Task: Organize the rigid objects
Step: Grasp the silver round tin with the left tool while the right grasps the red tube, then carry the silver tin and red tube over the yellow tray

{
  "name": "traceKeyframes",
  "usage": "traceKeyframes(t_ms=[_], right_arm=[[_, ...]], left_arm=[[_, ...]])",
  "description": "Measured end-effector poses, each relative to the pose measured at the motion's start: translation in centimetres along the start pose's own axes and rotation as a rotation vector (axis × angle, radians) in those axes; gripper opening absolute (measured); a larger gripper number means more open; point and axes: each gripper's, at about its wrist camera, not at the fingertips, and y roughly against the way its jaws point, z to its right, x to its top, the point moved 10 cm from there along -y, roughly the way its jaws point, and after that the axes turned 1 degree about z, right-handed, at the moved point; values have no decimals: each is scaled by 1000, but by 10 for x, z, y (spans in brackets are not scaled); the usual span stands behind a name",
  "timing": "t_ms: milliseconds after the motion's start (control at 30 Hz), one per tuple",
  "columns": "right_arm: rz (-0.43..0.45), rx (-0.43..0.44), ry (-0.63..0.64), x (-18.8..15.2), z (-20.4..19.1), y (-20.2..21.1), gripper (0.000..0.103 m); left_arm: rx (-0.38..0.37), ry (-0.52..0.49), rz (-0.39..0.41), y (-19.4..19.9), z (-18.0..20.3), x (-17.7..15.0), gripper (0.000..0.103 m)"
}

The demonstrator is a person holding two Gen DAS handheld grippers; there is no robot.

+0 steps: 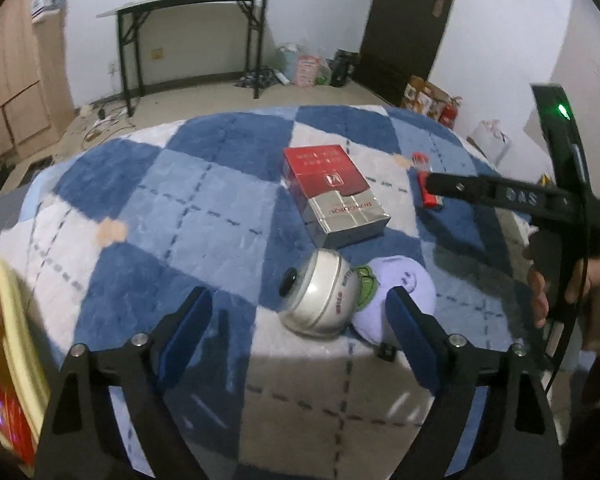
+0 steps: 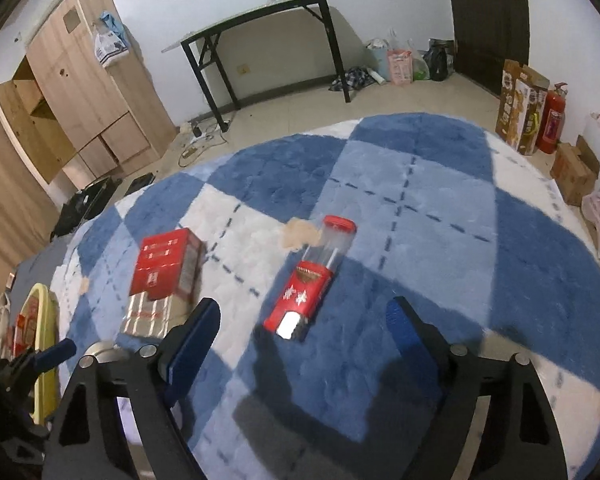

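Note:
A red and silver box lies on the blue checkered blanket; it also shows in the right wrist view. A round silver tin lies on its side just ahead of my open, empty left gripper, beside a lilac plush toy. A red tube with a clear end lies ahead of my open, empty right gripper; in the left wrist view the tube is partly hidden behind the right gripper.
A yellow-rimmed basket with red items sits at the left edge; it also shows in the right wrist view. Beyond the blanket are a black-legged table, a wooden wardrobe, bags, boxes and a fire extinguisher.

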Motion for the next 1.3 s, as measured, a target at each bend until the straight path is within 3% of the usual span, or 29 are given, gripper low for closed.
traceKeyframes(t_ms=[233,333,433,600,800,1000,1133,1300], right_arm=[[-9,-44,36,5,-3,-25,86],[-5,-105,74,2,-2,-32,78],[10,-148,117,-2,-5,-35,77],[43,-181,151,-7,-10,-36,70],[59,-173,189,-12,-17,-32,52],[68,-178,197,-15,-16,-31,52],[69,-174,196,-15,-16,-31,51],[75,-156,203,-14,-18,-29,36]], left_arm=[[-38,20,5,-19,-4,8,77],[-40,20,20,-22,-3,13,67],[-49,24,33,-21,4,14,46],[-26,12,60,-23,10,13,46],[-108,209,49,-27,-11,10,44],[-27,164,46,-17,-15,1,44],[3,219,66,-24,-17,1,43],[19,247,78,-17,-24,-1,41]])
